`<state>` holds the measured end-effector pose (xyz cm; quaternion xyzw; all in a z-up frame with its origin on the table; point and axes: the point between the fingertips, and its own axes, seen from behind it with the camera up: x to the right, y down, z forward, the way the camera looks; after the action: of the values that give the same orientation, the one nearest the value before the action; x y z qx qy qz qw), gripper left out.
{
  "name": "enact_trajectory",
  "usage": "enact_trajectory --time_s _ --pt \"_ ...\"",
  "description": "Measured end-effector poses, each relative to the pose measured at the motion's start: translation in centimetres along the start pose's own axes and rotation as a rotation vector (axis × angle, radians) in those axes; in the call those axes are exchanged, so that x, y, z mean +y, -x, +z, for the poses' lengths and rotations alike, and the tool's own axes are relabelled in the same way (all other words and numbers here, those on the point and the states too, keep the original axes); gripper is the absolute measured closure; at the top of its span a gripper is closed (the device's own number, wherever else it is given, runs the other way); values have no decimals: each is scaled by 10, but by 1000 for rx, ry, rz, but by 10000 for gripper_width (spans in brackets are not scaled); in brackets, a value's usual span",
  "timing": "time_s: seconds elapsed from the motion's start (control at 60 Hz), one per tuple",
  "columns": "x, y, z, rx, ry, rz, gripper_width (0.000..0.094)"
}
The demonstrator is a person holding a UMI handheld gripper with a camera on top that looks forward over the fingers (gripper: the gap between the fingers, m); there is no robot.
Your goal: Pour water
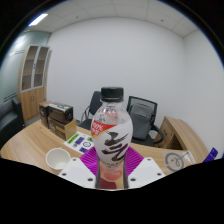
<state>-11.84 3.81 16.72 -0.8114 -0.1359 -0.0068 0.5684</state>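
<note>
Here the gripper [111, 172] clamps a bottle [109, 140] upright between both fingers; their pads hide its base. A cup [59, 158] sits left of the fingers, chairs [143, 113] beyond, label text unreadable.

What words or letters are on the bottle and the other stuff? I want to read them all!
Bottle, held between the gripper fingers: a big black brush-style character on its white label, and small print above it, too small and blurred to read.
Box on the table: nothing readable on it.
White cup beside the bottle: no writing shows.
So no text here can be quoted for sure.
</note>
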Motion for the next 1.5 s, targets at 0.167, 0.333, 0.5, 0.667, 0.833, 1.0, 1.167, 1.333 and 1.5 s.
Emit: enact_trajectory --time_s 0.167,0.333,0.5,0.667,0.833,1.0,1.167,1.333,1.5 --pt "55 14 21 -70 33 61 627" --pt "99 22 29 -99 69 135 613" --pt "98 19 25 -82 16 172 513" --pt "111 18 19 -70 121 184 130" --pt "103 3 -25 19 193 154 72" --pt "87 12 -102 102 263 199 70" --pt "82 32 -172 152 318 254 79" --pt "79 43 -206 191 330 259 79" --pt "76 43 -216 212 326 226 82"
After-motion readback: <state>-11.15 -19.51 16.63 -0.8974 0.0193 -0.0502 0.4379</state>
